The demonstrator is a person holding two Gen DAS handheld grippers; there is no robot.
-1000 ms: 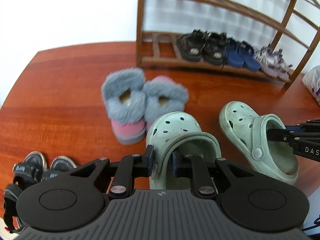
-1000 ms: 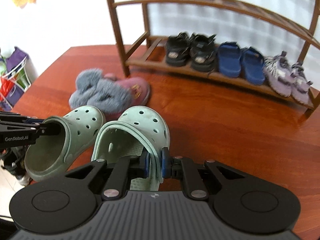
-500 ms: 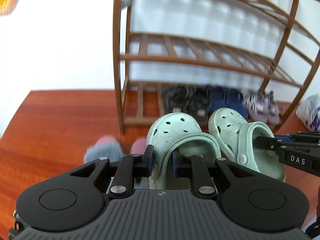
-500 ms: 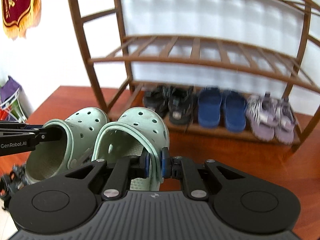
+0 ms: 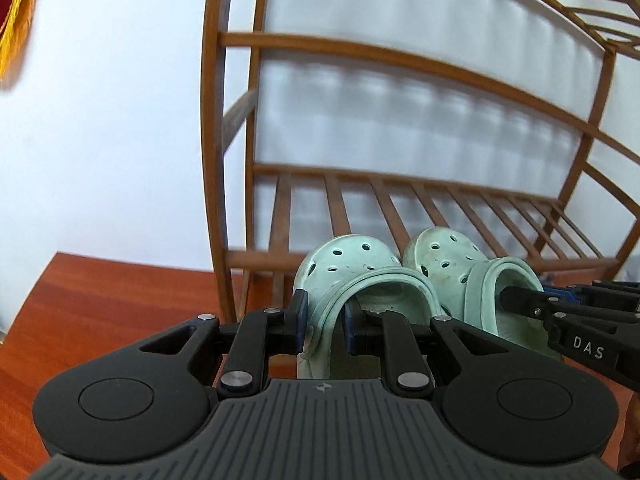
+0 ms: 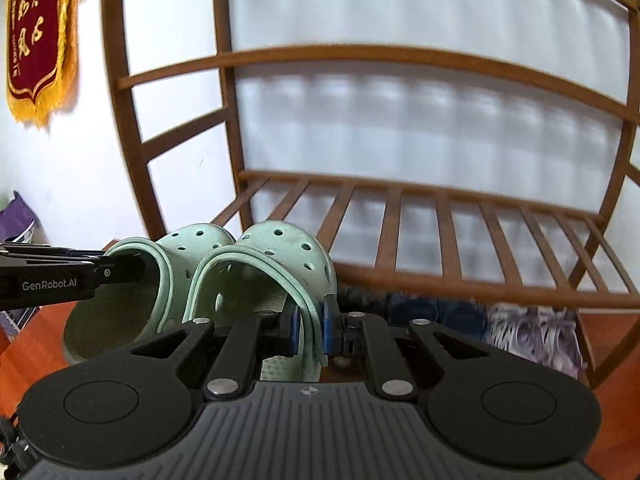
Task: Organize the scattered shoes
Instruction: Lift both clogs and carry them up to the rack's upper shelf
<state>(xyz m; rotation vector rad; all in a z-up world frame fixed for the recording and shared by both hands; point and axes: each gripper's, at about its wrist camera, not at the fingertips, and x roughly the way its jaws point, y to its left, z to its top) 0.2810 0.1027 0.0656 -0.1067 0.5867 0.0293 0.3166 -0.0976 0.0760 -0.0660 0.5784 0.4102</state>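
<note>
left tool (image 5: 323,322) and right tool (image 6: 308,325) are each pinching a mint-green clog (image 5: 352,276) before the slatted shelf (image 6: 420,216), both not yet placed.

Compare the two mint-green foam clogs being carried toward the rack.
The left gripper pinches the left mint-green foam clog across its heel strap; the right gripper pinches the right mint-green foam clog at its side wall. The right clog's toe shows more grime. Both are perforated, held toe-first before the wooden slatted rack.
</note>
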